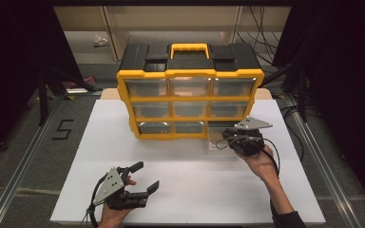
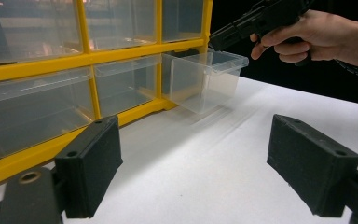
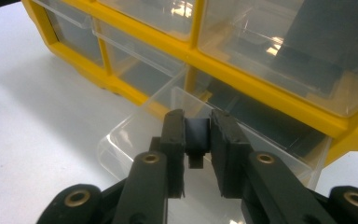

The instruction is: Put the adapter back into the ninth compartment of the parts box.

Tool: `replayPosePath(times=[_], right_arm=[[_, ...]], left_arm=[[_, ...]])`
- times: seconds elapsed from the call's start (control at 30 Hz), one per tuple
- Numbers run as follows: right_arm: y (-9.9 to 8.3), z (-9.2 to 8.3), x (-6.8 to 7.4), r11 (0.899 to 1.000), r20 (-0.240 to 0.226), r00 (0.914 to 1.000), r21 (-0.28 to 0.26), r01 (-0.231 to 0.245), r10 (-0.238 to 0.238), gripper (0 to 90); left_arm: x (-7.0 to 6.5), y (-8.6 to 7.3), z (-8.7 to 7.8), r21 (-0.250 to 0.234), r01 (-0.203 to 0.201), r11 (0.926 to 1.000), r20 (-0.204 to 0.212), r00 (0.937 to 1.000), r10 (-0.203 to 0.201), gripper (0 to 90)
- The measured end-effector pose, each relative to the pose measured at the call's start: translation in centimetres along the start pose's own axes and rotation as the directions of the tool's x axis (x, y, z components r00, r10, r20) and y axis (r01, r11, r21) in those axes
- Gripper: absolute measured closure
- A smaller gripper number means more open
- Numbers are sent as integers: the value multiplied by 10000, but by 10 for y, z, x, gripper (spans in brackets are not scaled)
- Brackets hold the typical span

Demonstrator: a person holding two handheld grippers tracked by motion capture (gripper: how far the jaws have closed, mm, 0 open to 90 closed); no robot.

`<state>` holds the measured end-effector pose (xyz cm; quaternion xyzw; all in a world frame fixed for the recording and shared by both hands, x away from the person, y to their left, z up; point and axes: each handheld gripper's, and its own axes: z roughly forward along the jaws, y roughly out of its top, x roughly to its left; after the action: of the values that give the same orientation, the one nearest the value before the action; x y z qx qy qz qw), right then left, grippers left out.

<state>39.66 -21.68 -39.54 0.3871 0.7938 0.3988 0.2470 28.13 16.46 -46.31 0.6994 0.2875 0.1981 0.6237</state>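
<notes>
I see a yellow-framed organizer [image 1: 190,102] with black top, clear drawers; pulled-out clear drawer [image 2: 205,79]; small black block [image 3: 197,135] in my black right gripper [image 3: 198,140]; white table [image 1: 180,175].

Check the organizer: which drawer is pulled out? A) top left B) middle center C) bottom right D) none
C: the bottom-right drawer juts from the organizer toward the right gripper; the other drawers sit flush.

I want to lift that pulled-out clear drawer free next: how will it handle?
The clear drawer looks thin-walled and holds nothing visible, so it is probably light and a bit flexible. Its glossy plastic may slip between the pads. It still hangs partly in the organizer, so it could tip once free.
</notes>
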Motion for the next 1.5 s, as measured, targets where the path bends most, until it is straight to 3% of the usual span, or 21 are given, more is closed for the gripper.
replayPosePath(times=[0.2,0.3,0.33,0.57,1.0,1.5], right_arm=[[-2,3,-2,9999,22,10000,114,-37,37,761],[-3,5,-3,9994,-114,9996,256,-246,249,685],[-2,5,-3,9993,-111,9995,252,-292,295,582],[4,0,4,9997,-149,9996,3,-240,240,423],[5,-2,7,9989,-168,9990,-199,-417,414,369],[7,-6,15,9992,-285,9994,-328,-228,218,344]], left_arm=[[0,0,0,-1,-9,10000,-14,10000,9,173],[0,0,0,6,6,10000,-9,10000,-6,173],[0,0,0,7,-15,10000,-5,10000,15,173],[0,0,0,18,-3,10000,-5,10000,3,173],[0,0,0,29,-4,10000,2,10000,4,173],[0,0,0,27,3,10000,17,10000,-3,173]])
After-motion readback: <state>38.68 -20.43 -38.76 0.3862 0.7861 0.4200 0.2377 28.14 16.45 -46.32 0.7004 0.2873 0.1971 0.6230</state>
